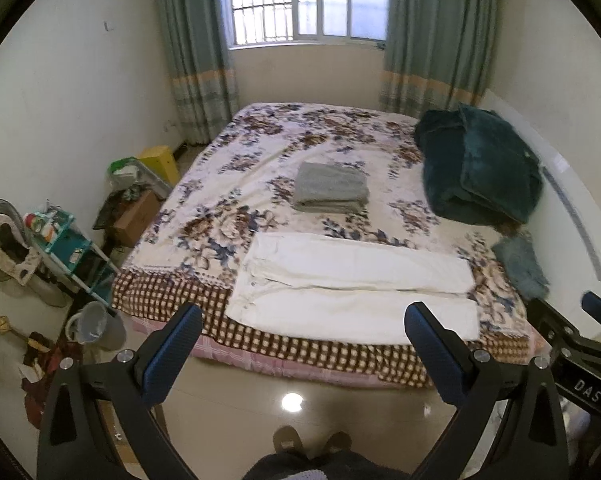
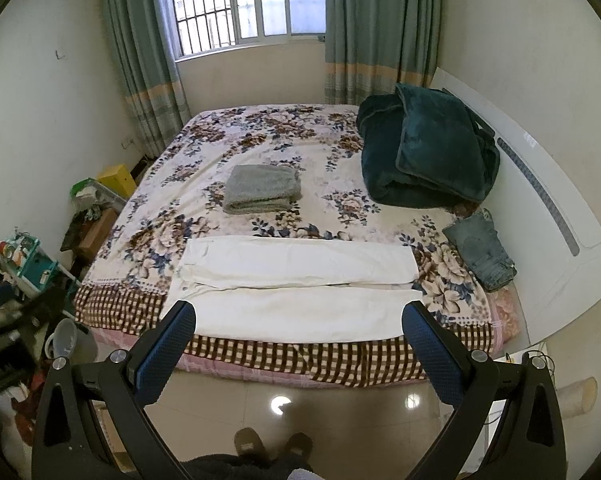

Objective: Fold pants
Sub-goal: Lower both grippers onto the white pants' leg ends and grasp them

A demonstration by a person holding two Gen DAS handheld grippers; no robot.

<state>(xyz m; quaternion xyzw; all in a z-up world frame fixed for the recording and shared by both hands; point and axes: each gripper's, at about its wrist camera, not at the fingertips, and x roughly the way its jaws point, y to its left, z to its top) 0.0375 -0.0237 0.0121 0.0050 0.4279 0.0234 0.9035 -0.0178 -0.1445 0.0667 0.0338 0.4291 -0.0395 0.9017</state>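
The long white cloth pants [image 1: 352,288] lay flat along the near edge of the flowery bed [image 1: 260,152], waist to the left, legs running right. Both tools, left tool [image 1: 302,344] and right tool [image 2: 298,340], hung released above the floor, just before the pants, about equally near.

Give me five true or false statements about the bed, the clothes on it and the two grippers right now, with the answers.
1. The long white cotton pants lie spread flat near the bed's front edge. True.
2. The left gripper is clamped on a pant leg. False: its fingers are apart, holding nothing.
3. The folded grey garment rests on top of the white pants. False: it lies apart, farther back on the floral bedsheet.
4. The dark teal plush blanket is heaped beside the white headboard. True.
5. The right gripper is open. True.
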